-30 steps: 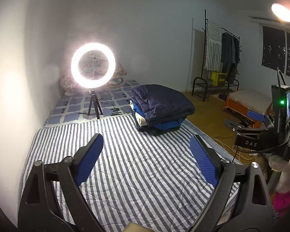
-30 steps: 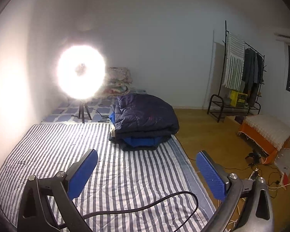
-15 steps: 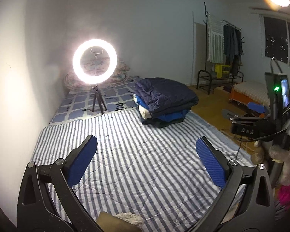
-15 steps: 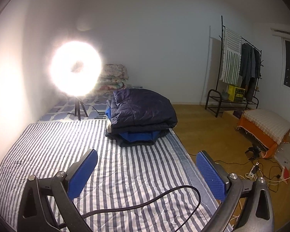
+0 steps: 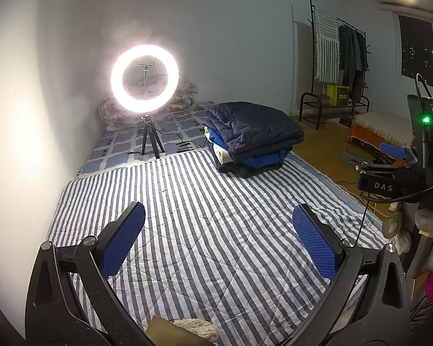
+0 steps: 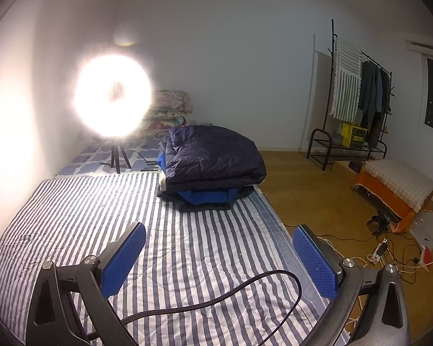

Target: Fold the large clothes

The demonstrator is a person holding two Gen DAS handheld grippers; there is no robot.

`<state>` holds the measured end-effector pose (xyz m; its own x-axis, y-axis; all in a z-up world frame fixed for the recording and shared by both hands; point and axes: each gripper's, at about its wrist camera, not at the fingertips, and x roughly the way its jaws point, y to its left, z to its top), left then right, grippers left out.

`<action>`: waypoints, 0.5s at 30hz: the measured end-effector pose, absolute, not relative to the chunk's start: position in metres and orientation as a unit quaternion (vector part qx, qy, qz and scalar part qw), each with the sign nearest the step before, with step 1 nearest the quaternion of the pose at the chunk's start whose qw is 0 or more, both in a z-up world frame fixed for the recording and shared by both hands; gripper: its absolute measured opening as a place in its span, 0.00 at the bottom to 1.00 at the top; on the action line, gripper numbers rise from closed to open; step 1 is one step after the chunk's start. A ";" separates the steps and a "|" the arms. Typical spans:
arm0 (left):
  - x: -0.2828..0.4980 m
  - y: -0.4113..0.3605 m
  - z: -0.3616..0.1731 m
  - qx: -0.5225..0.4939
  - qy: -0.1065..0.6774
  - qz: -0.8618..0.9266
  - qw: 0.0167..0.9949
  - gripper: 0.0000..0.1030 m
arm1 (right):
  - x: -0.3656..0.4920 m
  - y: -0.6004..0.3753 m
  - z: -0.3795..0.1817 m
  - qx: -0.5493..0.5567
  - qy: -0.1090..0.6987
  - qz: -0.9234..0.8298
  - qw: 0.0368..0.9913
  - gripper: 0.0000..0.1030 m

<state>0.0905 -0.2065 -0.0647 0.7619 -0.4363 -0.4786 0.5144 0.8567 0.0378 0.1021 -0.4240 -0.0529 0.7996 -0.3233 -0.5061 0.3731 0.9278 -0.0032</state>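
A stack of folded clothes (image 5: 252,135) (image 6: 213,158), with a dark navy padded jacket on top and blue and cream pieces under it, sits at the far right of a blue-and-white striped quilt (image 5: 202,230) (image 6: 80,210). My left gripper (image 5: 218,236) hovers open over the quilt's near part, nothing between its blue pads. My right gripper (image 6: 218,252) is open too, over the quilt's right edge, with a black cable (image 6: 216,302) looping below it. The right gripper also shows from the side at the left wrist view's right edge (image 5: 386,158). Both stand well short of the stack.
A bright ring light on a tripod (image 5: 145,82) (image 6: 112,96) stands behind the quilt, with floral bedding (image 6: 170,106) against the wall. A clothes rack (image 6: 358,98), an orange covered box (image 6: 395,184) and floor cables (image 6: 389,248) lie to the right on the wooden floor. A fuzzy tan item (image 5: 187,327) peeks in at the bottom.
The left gripper's jaws spread wider and it sank a little toward the quilt. The right wrist view shifted slightly, with its gripper still open.
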 end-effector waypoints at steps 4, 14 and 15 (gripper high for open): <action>0.091 -0.206 -0.064 0.083 0.231 -0.256 0.935 1.00 | 0.102 -0.422 -0.054 0.046 0.260 -0.182 0.947 1.00; 0.089 -0.208 -0.064 0.084 0.231 -0.257 0.935 1.00 | 0.101 -0.426 -0.054 0.053 0.259 -0.184 0.947 1.00; 0.088 -0.208 -0.064 0.085 0.230 -0.257 0.935 1.00 | 0.102 -0.426 -0.055 0.053 0.260 -0.183 0.947 1.00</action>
<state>0.0884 -0.2081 -0.0643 0.7623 -0.4415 -0.4733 0.5192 0.8537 0.0400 0.1022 -0.4261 -0.0546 0.7981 -0.3194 -0.5108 0.3741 0.9274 0.0046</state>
